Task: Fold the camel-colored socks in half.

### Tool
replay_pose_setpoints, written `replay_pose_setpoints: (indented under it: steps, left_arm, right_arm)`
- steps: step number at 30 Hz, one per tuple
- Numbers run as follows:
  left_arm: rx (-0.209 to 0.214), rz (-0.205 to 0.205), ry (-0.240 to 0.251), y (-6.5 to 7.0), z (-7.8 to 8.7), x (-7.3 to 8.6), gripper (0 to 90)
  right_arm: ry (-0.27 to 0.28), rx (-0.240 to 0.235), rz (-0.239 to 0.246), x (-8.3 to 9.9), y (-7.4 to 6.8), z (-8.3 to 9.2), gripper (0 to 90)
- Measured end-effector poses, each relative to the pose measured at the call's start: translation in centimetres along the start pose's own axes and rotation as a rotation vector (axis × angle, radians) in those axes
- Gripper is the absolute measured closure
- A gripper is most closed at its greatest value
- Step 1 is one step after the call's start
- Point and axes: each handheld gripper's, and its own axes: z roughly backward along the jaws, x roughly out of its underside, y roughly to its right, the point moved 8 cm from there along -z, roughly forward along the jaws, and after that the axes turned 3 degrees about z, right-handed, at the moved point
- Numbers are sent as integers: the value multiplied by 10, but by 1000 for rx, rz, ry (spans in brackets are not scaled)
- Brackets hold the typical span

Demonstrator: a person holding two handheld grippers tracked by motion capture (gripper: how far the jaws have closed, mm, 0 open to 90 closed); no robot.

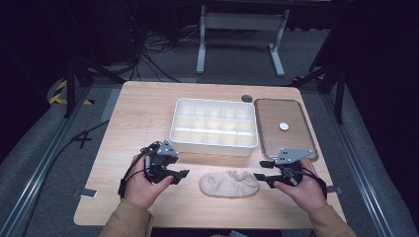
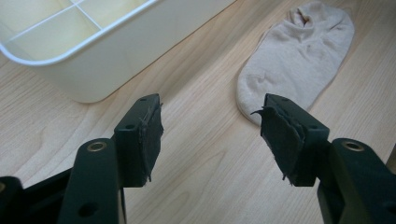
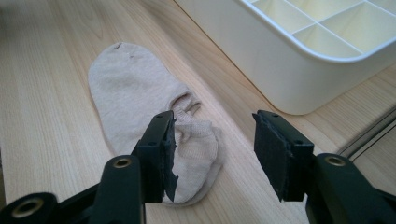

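The beige sock (image 1: 229, 183) lies flat on the wooden table (image 1: 143, 118), at 6 o'clock from the white compartment tray (image 1: 214, 126); the left gripper (image 1: 182, 174) sits at the sock's 9 o'clock, jaws wide, nothing between them; the right gripper (image 1: 259, 177) sits at its 3 o'clock, jaws wide, gripping nothing, one jaw over the sock's cuff end.

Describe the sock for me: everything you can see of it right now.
The sock is a short, low-cut one in beige knit fabric, lying flat and limp on the wooden table in front of the white divided tray, apart from it. Its opening is at the end toward the right gripper, slightly rumpled; the rounded toe points toward the left gripper. Both grippers stand open at its ends; neither clamps it.
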Motion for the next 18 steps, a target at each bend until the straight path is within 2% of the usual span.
replay_pose_setpoints:
  steps: [4, 11, 13, 18]
  left_arm:
    - [-1, 2, 3, 2, -1, 0, 392]
    - [9, -21, 0, 7, -2, -2, 393]
    - [16, -16, 5, 9, -2, -3, 394]
    - [41, -35, 17, 15, -3, -8, 404]
  right_arm:
    - [-2, -6, 2, 0, -2, -1, 491]
    - [-1, -13, 10, -3, -6, -2, 501]
    - [3, -13, 16, -4, -7, -3, 510]
    - [-2, -24, 15, -3, -12, -3, 538]
